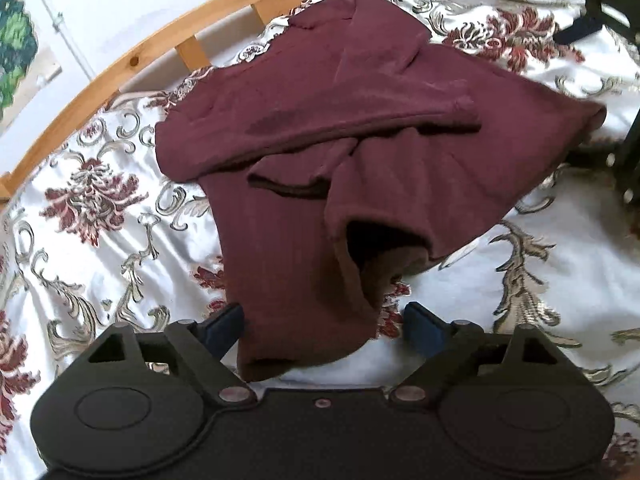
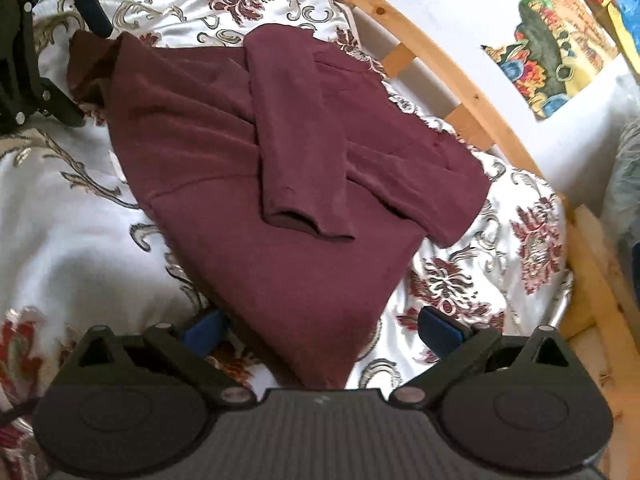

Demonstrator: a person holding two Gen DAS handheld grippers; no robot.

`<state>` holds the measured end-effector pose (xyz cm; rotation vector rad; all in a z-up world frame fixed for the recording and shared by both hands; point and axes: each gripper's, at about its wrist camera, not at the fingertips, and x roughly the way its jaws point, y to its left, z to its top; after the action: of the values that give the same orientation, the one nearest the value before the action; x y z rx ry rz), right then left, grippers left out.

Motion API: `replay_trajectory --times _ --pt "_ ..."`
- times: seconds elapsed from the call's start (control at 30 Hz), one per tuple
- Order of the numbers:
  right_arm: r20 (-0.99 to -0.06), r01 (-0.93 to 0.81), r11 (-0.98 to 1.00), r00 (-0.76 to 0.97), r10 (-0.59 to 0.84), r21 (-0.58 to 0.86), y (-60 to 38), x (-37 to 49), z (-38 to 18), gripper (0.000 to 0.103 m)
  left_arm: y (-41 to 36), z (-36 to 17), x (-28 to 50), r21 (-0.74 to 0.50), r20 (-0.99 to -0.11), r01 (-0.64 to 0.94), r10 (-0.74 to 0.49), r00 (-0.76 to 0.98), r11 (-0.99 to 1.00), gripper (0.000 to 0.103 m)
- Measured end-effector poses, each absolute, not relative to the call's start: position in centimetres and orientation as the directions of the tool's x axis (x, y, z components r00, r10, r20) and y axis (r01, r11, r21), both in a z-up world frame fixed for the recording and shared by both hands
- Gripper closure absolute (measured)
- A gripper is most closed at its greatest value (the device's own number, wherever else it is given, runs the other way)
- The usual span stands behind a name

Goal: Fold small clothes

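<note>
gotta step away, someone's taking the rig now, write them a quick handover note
Left gripper: open, a bottom corner of the sweater between its fingers, not clamped.
Right gripper: open, straddling the other bottom corner.
Sweater: maroon, flat on the floral bedspread beside the wooden bed rail.
Done: both sleeves folded across the body.
Left: close on both hem corners, fold the bottom up toward the collar, likely once more to finish.

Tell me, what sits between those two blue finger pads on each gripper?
A bottom corner of the maroon sweater lies in each open gap: left gripper in the left wrist view, right gripper in the right wrist view. Neither has closed.
</note>
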<state>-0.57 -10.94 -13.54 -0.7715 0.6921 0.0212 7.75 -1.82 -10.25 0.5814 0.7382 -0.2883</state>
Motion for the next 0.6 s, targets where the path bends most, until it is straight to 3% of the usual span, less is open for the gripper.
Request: replay_trajectory --times 0.1,0.17,0.2,0.23,0.27,0.43,0.5,0.53,0.6 --pt "-0.551 -0.249 0.693 0.795 -0.253 -0.677 -11.0 -0.6 -13.8 0.008 -1.8 -10.6 7.2 0.435 -0.681 0.445 -0.037 0.732 0.783 0.03" --pt "-0.567 -0.262 0.689 0.783 -0.257 -0.675 -11.1 -0.5 -14.1 0.048 -1.9 -10.7 7.1 0.467 -0.663 0.433 -0.019 0.748 0.771 0.044" --pt "-0.587 -0.271 0.702 0.769 -0.252 -0.658 -11.3 -0.4 -14.1 0.06 -1.8 -10.7 6.9 0.486 -0.652 0.429 -0.01 0.758 0.762 0.048" --pt "-0.603 -0.277 0.715 0.758 -0.248 -0.642 -11.5 -0.2 -14.2 0.081 -1.8 -10.7 6.8 0.501 -0.642 0.424 -0.004 0.766 0.755 0.055" --pt "-0.618 -0.279 0.73 0.748 -0.241 -0.624 -11.8 -0.1 -14.1 0.09 -1.7 -10.7 6.8 0.514 -0.633 0.42 0.001 0.774 0.748 0.061" --pt "-0.57 -0.184 0.812 0.794 -0.209 -0.554 -13.1 -0.3 -10.6 0.095 -1.5 -10.8 6.8 0.566 -0.599 0.402 0.025 0.8 0.72 0.064" --pt "-0.531 -0.121 0.838 0.819 -0.219 -0.532 -13.7 -0.7 -8.6 0.096 -1.4 -10.9 6.7 0.579 -0.587 0.398 0.025 0.809 0.712 0.073" --pt "-0.518 -0.097 0.853 0.828 -0.217 -0.512 -14.1 -1.0 -7.5 0.096 -1.5 -10.9 6.5 0.591 -0.573 0.392 0.024 0.819 0.705 0.093" --pt "-0.502 -0.074 0.872 0.84 -0.208 -0.484 -14.7 -1.6 -5.9 0.096 -1.5 -10.4 6.0 0.606 -0.535 0.377 0.009 0.845 0.701 0.093"
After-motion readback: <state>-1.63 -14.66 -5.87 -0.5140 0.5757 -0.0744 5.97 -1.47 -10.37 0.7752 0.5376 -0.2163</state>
